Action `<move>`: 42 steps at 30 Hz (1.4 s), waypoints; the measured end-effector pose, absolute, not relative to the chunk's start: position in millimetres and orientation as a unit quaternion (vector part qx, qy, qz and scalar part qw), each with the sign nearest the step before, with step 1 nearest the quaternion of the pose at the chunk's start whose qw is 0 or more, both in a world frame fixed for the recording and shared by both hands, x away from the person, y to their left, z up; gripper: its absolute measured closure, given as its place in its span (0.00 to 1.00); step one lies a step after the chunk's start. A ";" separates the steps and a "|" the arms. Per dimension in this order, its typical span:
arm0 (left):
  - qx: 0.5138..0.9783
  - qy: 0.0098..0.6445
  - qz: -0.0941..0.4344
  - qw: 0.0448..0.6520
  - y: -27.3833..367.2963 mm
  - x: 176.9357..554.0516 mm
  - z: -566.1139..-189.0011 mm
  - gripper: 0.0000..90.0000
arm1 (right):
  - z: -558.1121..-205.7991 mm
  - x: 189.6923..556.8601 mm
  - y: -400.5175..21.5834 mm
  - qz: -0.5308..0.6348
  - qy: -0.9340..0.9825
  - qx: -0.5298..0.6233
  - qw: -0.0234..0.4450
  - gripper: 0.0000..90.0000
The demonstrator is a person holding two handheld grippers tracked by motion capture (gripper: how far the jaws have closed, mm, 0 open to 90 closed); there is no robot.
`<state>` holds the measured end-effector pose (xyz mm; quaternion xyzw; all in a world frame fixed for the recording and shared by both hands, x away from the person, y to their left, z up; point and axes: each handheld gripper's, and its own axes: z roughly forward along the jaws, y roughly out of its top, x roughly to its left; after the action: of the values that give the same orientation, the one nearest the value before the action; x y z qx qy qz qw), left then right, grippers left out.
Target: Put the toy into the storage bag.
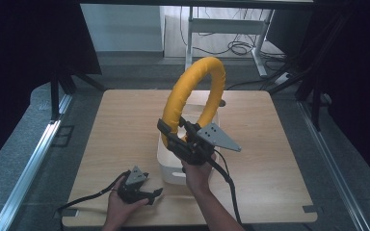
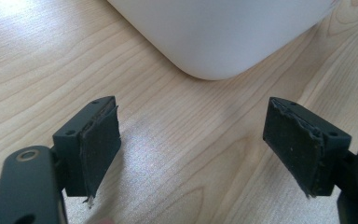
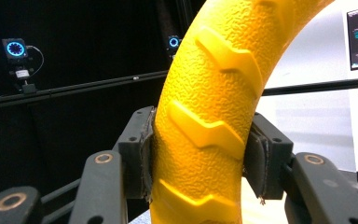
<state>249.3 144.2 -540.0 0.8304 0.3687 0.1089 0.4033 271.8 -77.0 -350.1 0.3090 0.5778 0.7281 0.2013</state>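
A light wooden table stands between dark curtains, with a grey floor, cables and a white desk frame beyond its far edge. In the high view, a white rounded plastic bin sits near the table's middle, and the right gripper holds a large yellow textured ring with raised chevron ridges upright above it, gripped at the ring's lower left arc; the ring's lower part appears level with the bin's opening, though whether it touches the bin cannot be told. The left gripper rests low at the near left, just beside the bin's near corner, carrying nothing. In the left gripper view, both black pads stand wide apart over bare wood, with the bin's rounded corner just ahead and untouched. In the right gripper view, the jaws are clamped on opposite flanks of the yellow ring, pads pressed firmly into its surface. Judged step: placing the ring into the bin. The next move likely calls for lowering the ring until it seats or leans stably, keeping it clear of the bin wall, then releasing; the left gripper could steady the bin.
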 end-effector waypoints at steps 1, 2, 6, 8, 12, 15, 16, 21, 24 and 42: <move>0.830 0.369 0.109 0.403 144.1 249.3 -540.1 0.21 | -351.0 271.6 -76.5 0.729 0.577 0.311 0.200 0.55; 0.830 0.369 0.108 0.404 144.0 249.3 -540.2 0.21 | -353.5 271.5 -75.2 0.728 0.576 0.313 0.200 0.55; 0.830 0.369 0.109 0.403 144.0 249.3 -540.2 0.21 | -357.4 271.6 -73.7 0.727 0.576 0.315 0.201 0.55; 0.830 0.369 0.109 0.403 144.0 249.3 -540.1 0.21 | -359.6 271.6 -73.2 0.725 0.577 0.319 0.198 0.55; 0.831 0.368 0.108 0.403 143.9 249.5 -540.5 0.21 | -366.4 273.7 -73.1 0.722 0.578 0.327 0.195 0.55; 0.829 0.370 0.109 0.404 143.6 249.3 -540.6 0.21 | -369.3 274.3 -72.8 0.720 0.580 0.328 0.194 0.55; 0.829 0.370 0.109 0.404 143.6 249.3 -540.7 0.21 | -370.8 274.7 -72.6 0.718 0.581 0.331 0.194 0.55; 0.829 0.370 0.108 0.405 143.5 249.3 -540.7 0.21 | -377.0 276.2 -72.7 0.715 0.583 0.336 0.191 0.55; 0.829 0.371 0.108 0.405 143.6 249.3 -540.6 0.21 | -379.6 276.3 -72.6 0.712 0.586 0.338 0.187 0.55; 0.825 0.371 0.106 0.413 144.7 248.7 -538.0 0.21 | -398.4 270.1 -68.7 0.705 0.594 0.345 0.177 0.54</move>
<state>248.7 144.7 -538.0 0.8249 0.3712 0.1060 0.4129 270.1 -68.7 -398.4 0.3451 0.5936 0.7052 0.1765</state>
